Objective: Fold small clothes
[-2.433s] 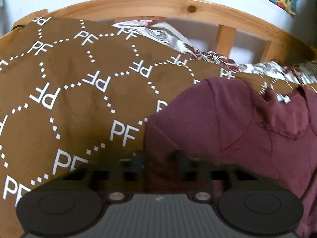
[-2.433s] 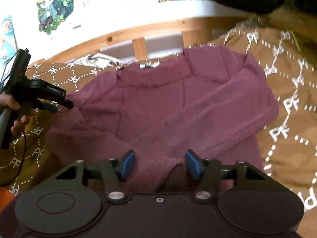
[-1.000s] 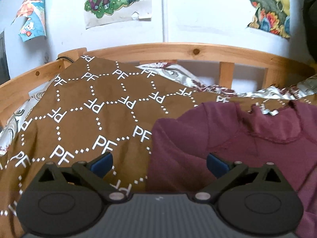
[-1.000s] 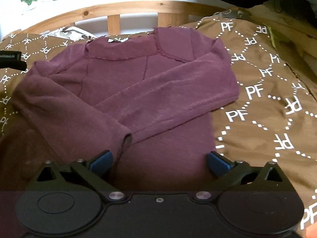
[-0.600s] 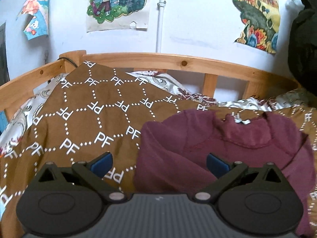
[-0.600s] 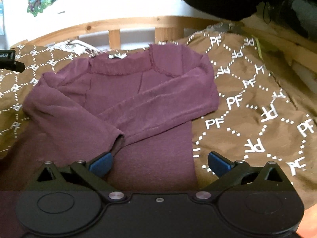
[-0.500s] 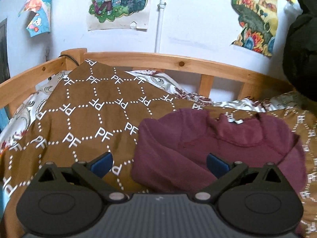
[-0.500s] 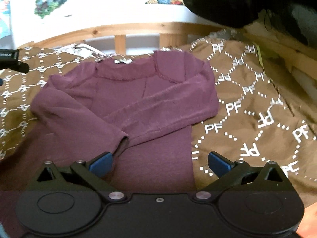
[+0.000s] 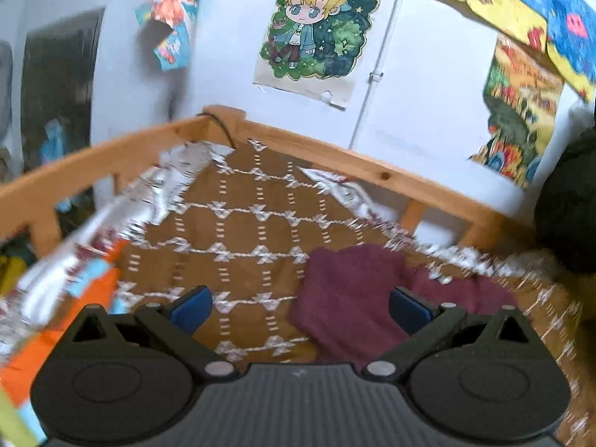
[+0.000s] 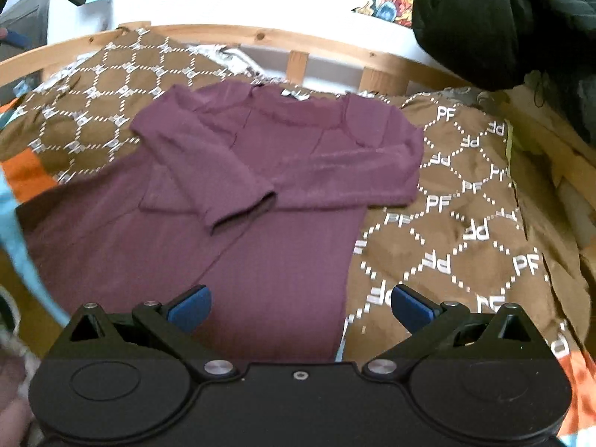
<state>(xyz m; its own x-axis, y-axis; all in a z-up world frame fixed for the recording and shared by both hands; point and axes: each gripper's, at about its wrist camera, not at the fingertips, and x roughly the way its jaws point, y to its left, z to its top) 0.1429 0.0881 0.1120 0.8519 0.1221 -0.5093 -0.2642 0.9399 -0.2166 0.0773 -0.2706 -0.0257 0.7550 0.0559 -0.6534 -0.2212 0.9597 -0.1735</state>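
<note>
Both tongs lifted off, now spread empty | maroon top (image 10: 283, 193) lengthwise, collar toward headboard (image 10: 298, 43)

— What is the garment?
— A dark purple long-sleeved top (image 10: 283, 193), lying flat with the neck at the far side.
— And the sleeves?
— Both are folded across the chest; the left sleeve (image 10: 208, 175) lies on top, its cuff near the middle.

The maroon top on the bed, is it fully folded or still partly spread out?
Partly folded: on the maroon top, both sleeves lie crossed over the chest, body still spread long.
</note>
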